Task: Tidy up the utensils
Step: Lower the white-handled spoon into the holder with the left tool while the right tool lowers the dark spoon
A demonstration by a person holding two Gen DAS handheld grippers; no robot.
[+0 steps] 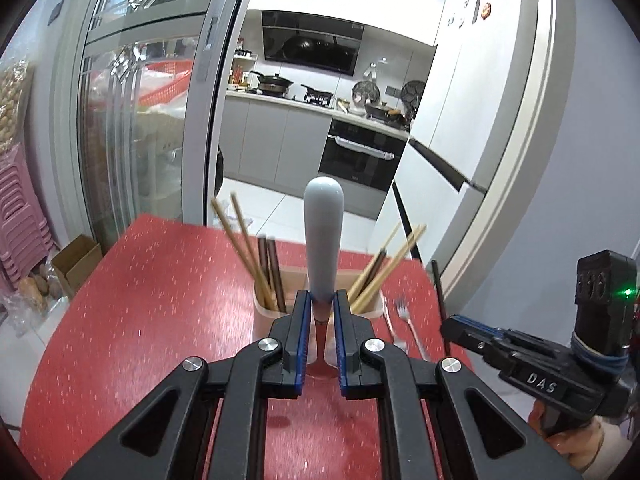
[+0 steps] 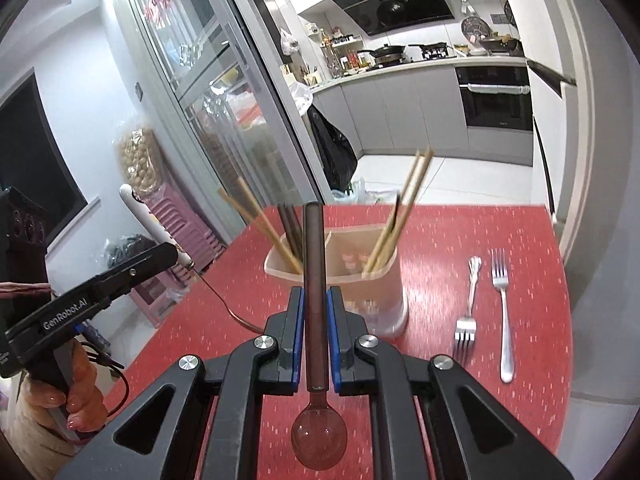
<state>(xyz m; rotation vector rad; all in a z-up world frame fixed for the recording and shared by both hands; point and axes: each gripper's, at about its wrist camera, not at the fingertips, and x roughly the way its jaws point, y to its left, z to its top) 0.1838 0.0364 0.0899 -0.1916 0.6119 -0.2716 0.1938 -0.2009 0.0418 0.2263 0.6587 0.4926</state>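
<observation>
Hand-held gripper left (image 1: 322, 300) pinches a grey-handled utensil (image 1: 323, 236) upright; right (image 2: 314, 300) clamps a brown spoon (image 2: 315, 280).

Pink stools (image 2: 182, 224) stacked beside a black bag (image 2: 334, 148).

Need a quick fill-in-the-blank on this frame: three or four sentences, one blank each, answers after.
1. The left gripper is shut on a white-handled ____.
2. The right gripper is shut on a translucent brown ____.
3. Two metal ____ lie on the red table, right of the utensil holder.
4. The utensil holder has ____ standing in it.

Missing words: spoon; spoon; forks; chopsticks
</observation>
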